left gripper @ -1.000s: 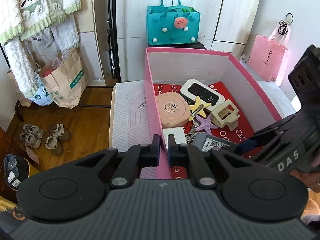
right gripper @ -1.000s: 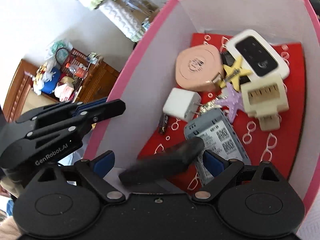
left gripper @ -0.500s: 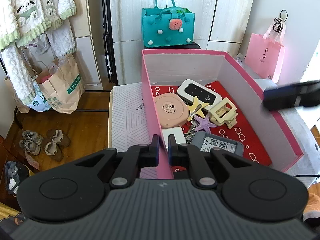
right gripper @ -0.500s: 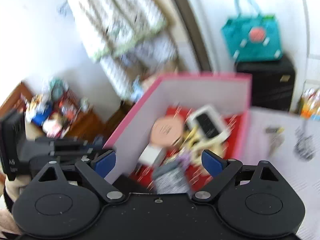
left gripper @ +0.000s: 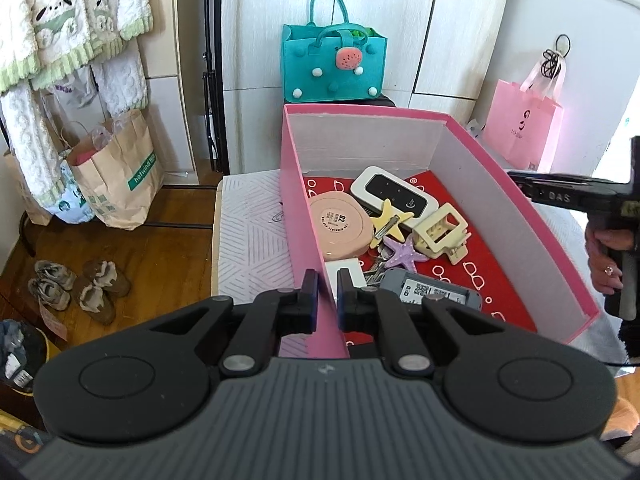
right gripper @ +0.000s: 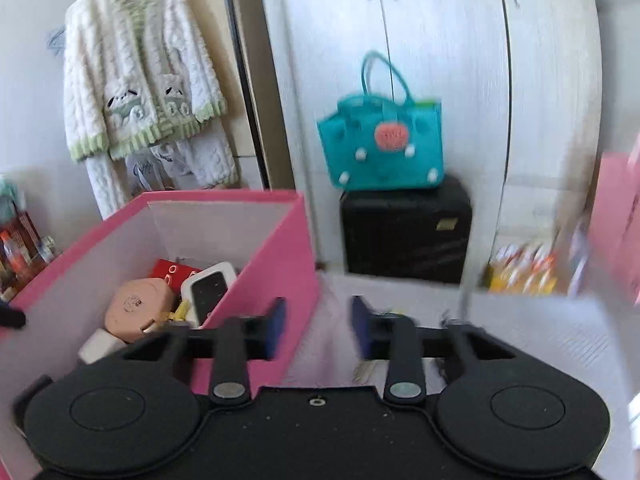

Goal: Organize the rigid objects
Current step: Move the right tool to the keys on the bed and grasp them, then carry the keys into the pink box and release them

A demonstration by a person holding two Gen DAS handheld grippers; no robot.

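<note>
White wardrobe doors [right gripper: 440, 80] at the back, a teal felt bag [left gripper: 334, 66] on a black cabinet [right gripper: 404, 232], wood floor [left gripper: 152, 248] to the left. On the desk [left gripper: 248, 236], covered with a white patterned mat, sits the pink box [left gripper: 532, 232] with white inner walls and a red liner

In the box: peach round case [left gripper: 338, 228], white-and-black device [left gripper: 394, 192], yellow starfish clip [left gripper: 390, 222], purple starfish clip [left gripper: 402, 254], cream claw clip [left gripper: 440, 232], keys [left gripper: 374, 272], white adapter [left gripper: 340, 276], grey device with QR label [left gripper: 430, 292]

Left tongs [left gripper: 323, 294] pinch the box's near-left wall, pads pressed against both sides of it

Right tongs [right gripper: 318, 330] are outside the box, over the mat just right of its right wall. Jaws have just been closing, a gap remains between the blue pads [right gripper: 362, 334], nothing between them. Small metal bits on the mat behind the pads, too blurred to identify. In the left view that tool [left gripper: 568, 196] is held by a hand [left gripper: 608, 256] beyond the box's right side
</note>
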